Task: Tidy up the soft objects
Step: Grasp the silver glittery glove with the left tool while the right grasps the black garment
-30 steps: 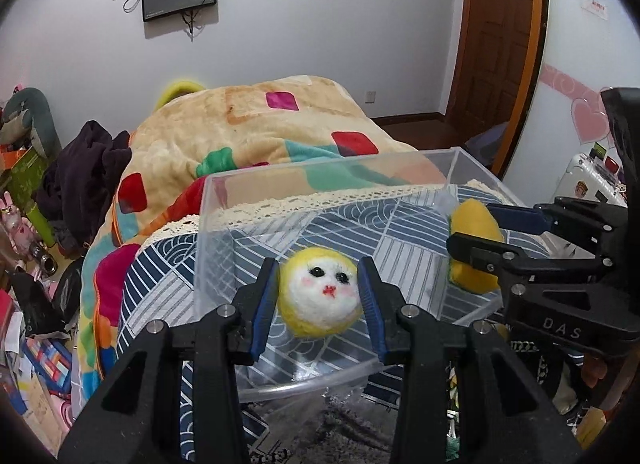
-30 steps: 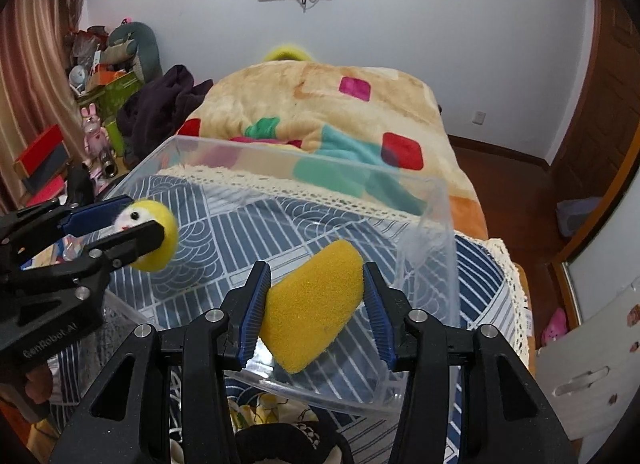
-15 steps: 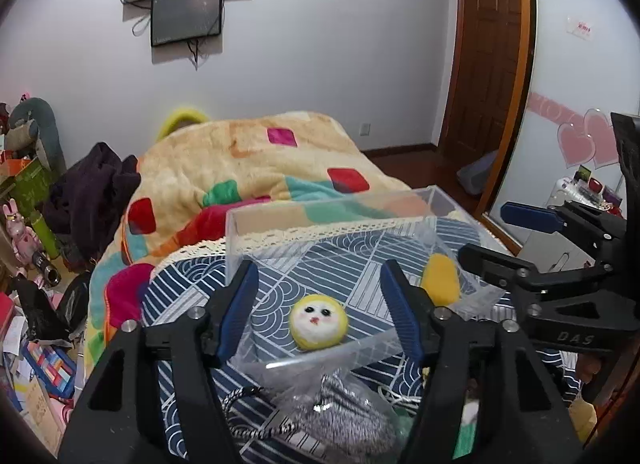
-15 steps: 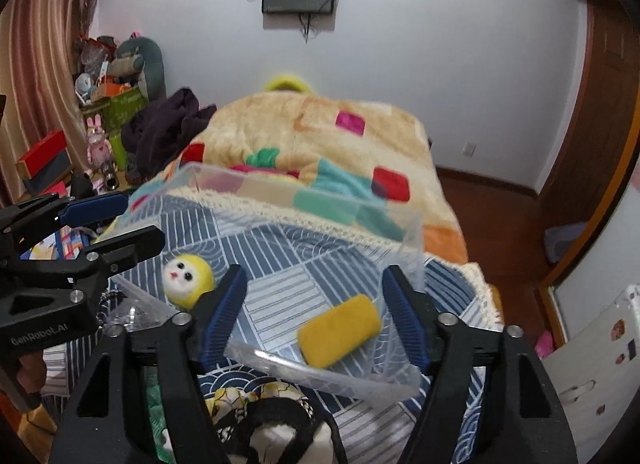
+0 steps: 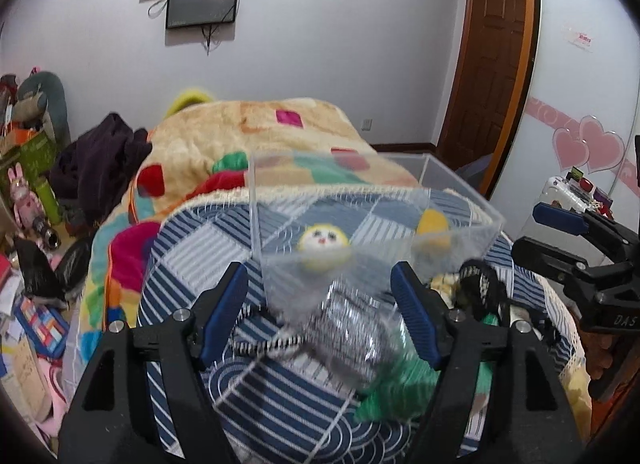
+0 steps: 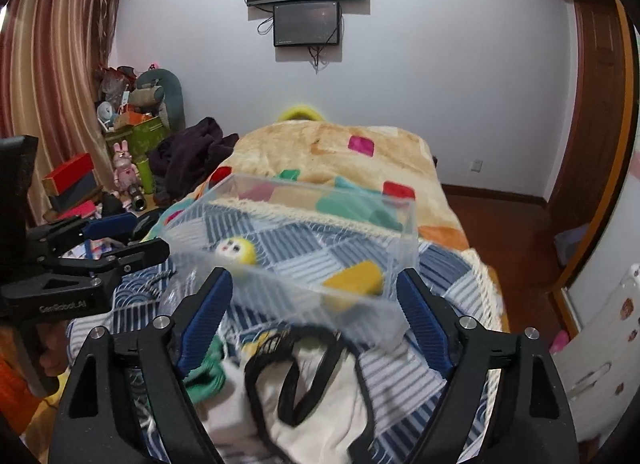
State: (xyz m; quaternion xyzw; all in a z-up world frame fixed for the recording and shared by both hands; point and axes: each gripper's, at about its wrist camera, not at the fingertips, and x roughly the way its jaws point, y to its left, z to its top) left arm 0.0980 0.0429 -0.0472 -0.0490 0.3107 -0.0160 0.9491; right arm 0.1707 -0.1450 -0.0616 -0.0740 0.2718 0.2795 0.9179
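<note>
Both grippers withdrawn, yellow ball (image 5: 323, 245), sponge (image 6: 354, 281) binned

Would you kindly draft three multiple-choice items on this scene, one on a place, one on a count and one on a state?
1. Where does the yellow sponge lie?
A. inside the clear box
B. on the floor
C. between the right gripper's fingers

2. How many soft things lie in the clear box?
A. one
B. two
C. four

3. How do the jaws of the left gripper stand?
A. shut on the plush face ball
B. shut on nothing
C. open and empty

Answers:
1 A: the sponge shows behind the box's clear wall.
2 B: only the sponge and the plush face ball are in it.
3 C: the blue pads stand wide apart with nothing gripped.
</note>
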